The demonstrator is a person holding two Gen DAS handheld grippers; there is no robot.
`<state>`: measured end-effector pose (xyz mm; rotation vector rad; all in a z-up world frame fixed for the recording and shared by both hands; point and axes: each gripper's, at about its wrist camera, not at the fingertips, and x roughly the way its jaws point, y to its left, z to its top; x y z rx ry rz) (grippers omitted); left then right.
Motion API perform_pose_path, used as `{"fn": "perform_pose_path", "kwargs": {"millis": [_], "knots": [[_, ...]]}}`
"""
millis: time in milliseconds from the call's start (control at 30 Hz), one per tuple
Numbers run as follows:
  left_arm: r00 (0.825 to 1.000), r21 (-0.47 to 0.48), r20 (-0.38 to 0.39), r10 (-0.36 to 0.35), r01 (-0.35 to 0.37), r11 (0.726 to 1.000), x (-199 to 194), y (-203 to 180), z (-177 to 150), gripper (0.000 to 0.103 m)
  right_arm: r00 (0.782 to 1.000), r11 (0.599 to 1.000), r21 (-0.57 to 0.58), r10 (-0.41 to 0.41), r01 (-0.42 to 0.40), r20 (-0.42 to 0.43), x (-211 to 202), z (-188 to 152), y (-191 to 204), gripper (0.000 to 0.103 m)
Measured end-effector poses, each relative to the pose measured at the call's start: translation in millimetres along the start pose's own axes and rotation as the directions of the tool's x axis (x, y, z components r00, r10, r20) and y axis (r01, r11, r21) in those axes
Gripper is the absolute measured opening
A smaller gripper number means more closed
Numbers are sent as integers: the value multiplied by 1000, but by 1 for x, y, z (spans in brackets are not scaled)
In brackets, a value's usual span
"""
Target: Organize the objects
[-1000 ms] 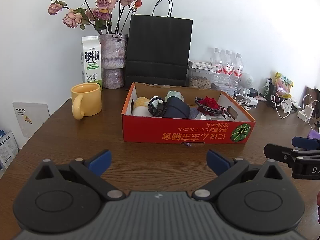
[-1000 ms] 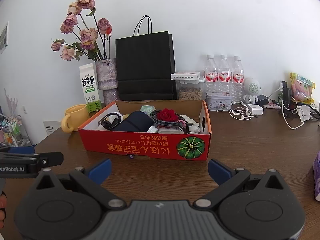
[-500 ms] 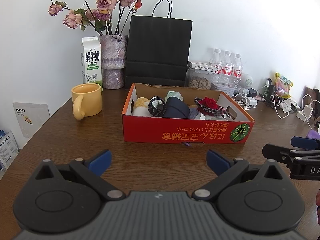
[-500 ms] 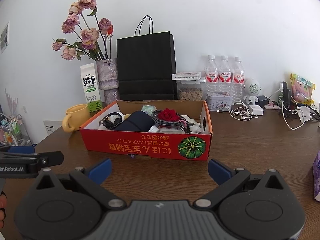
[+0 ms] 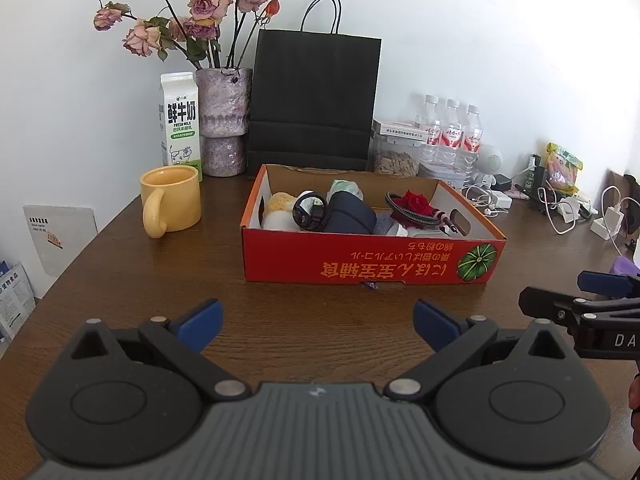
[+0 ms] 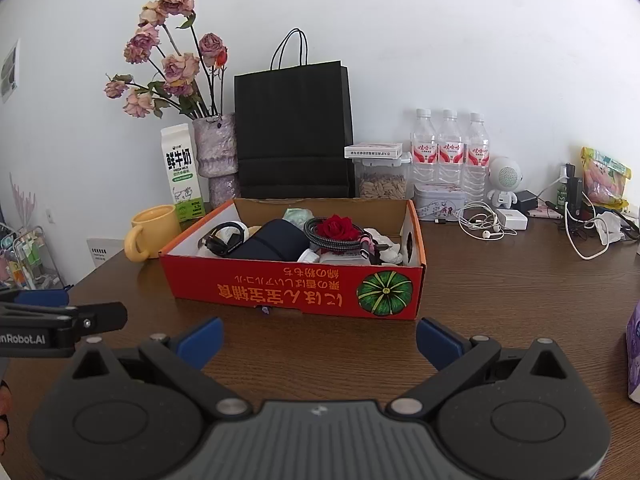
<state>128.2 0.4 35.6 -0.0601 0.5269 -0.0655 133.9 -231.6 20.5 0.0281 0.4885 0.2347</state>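
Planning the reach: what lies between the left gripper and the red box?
Only bare wooden table between the left gripper and the red box, per the left wrist view.

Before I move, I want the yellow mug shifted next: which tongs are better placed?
Left, probably. The yellow mug stands left of the red box, on the left tongs' side; the right tongs face the box's front.

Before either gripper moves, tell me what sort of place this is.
Probably a home or small-office desk used as a catch-all: a wooden table against a white wall, with a vase of dried roses, a milk carton, water bottles, and tangled chargers and earphones.
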Motion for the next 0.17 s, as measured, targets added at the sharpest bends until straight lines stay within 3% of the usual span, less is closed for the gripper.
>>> {"fn": "perform_pose_path", "kwargs": {"millis": [167], "knots": [[999, 16, -12, -31, 31, 999, 1, -4, -3, 103, 1000, 1000, -2, 2, -2, -6, 1, -3, 1, 103]]}}
